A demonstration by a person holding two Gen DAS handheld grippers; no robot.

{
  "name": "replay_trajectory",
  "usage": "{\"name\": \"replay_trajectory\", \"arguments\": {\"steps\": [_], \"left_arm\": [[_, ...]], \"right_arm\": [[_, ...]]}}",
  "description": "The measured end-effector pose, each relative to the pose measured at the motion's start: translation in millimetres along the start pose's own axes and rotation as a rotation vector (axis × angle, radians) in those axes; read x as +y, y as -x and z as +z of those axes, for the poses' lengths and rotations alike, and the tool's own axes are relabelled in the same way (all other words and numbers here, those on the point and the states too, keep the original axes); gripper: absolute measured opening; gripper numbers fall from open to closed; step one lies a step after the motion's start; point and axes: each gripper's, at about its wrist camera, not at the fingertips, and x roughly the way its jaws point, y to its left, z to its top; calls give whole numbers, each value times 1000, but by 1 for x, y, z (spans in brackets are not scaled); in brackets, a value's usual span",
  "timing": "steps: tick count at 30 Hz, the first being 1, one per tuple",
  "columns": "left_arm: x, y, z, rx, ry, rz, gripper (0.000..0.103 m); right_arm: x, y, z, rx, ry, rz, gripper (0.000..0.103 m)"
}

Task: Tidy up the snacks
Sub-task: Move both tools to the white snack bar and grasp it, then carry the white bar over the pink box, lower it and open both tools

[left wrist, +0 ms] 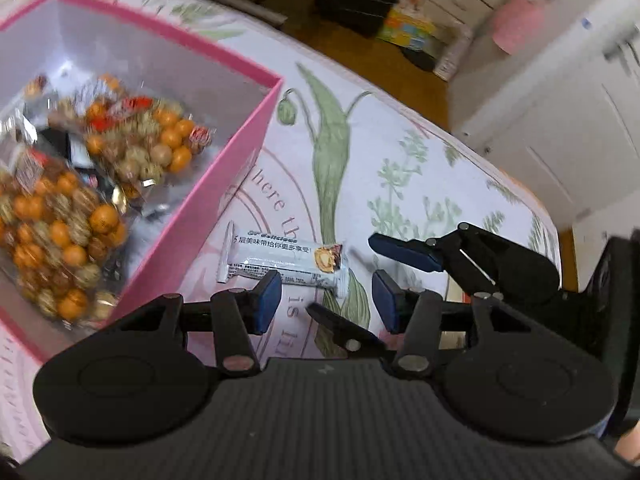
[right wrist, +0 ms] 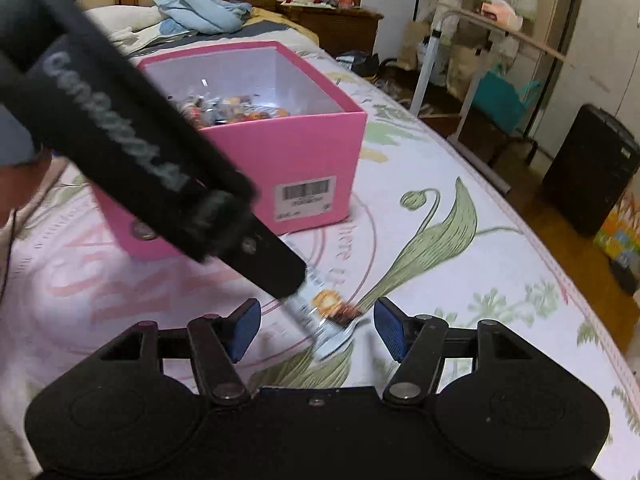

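Just beside the pink box (left wrist: 192, 216) on the flowered bedspread (right wrist: 460, 280), both grippers, left (left wrist: 326, 300) and right (right wrist: 316, 330), hang open over the last wafer bar (left wrist: 284, 264), seemingly untouched; next, close on it and lift it into the box

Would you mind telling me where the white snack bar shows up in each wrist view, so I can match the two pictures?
Left wrist: the snack bar lies flat on the floral cloth, lower centre, just past the left gripper and right of the pink box.
Right wrist: the bar sits lower centre, between the open fingers of the right gripper, its far end hidden by the left gripper's body.
Shared landmark: the pink box.
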Motion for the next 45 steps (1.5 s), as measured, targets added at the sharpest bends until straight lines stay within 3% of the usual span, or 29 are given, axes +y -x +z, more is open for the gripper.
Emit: {"name": "replay_trajectory", "arguments": {"steps": [9,13,15,20,23,28,30,36,38,42,45], "left_arm": [[13,-31,-4,-2,147,7,53],[19,-29,-9,-5,157,17,54],[25,-29,-11,2,177,11,55],[32,-31,-19,9,177,29,57],[35,-35,-22,3,178,51,57],[31,-42,-29,-4,83,95,51],[26,-43,-33,-13,26,109,39],[23,-44,-36,4,-22,57,32],[21,-43,-37,7,-41,70,31],[21,-35,-36,38,-74,76,31],[22,-28,-40,69,-97,54,31]], "right_arm": [[8,-35,4,55,63,36,67],[13,-26,1,79,-7,76,60],[18,-19,-3,85,-35,68,50],[21,-4,-15,53,-239,95,48],[31,5,-24,20,-288,95,48],[45,17,-39,7,-341,74,48],[53,20,-44,11,-339,82,49],[58,15,-40,11,-320,55,52],[62,12,-39,3,-328,56,55],[67,16,-42,14,-379,37,38],[68,25,-43,18,-464,40,35]]}}
